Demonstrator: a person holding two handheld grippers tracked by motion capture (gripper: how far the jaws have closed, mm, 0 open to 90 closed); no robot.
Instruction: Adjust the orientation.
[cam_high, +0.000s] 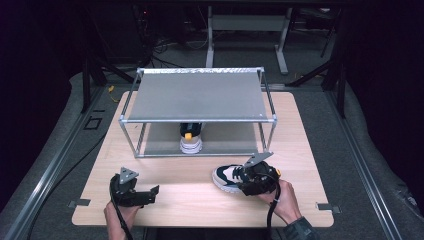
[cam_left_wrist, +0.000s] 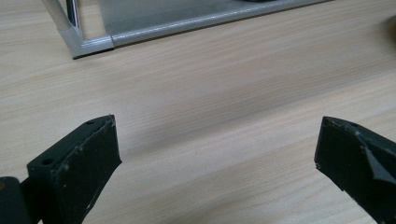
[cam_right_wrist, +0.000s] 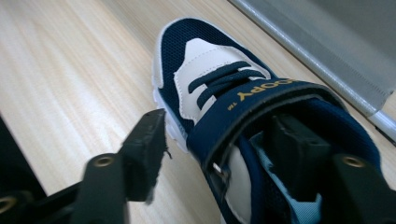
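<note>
- Your left gripper (cam_high: 154, 192) rests low at about 7 o'clock on the wooden table (cam_high: 175, 165), held by your left hand (cam_high: 120, 212). Its jaws stand wide apart with bare tabletop between them; it holds nothing.
- Your right gripper (cam_right_wrist: 215, 154) sits at about 5 o'clock, held by your right hand (cam_high: 286, 197). Its jaws are spread apart: one jaw is inside the shoe's opening and the other is outside, beside the shoe's side wall. You cannot tell whether they press on the wall.
- The navy-and-white sneaker (cam_right_wrist: 219, 88) lies on the table at the right gripper, toe pointing toward 9 o'clock in the high view. A navy strap with gold lettering crosses its laces.
- Past both grippers, toward 12 o'clock, stands a metal-framed rack (cam_high: 197, 95) with a grey upper shelf.
- A second sneaker (cam_high: 191, 140) stands on the rack's lower level, under the upper shelf, near its front edge.
</note>
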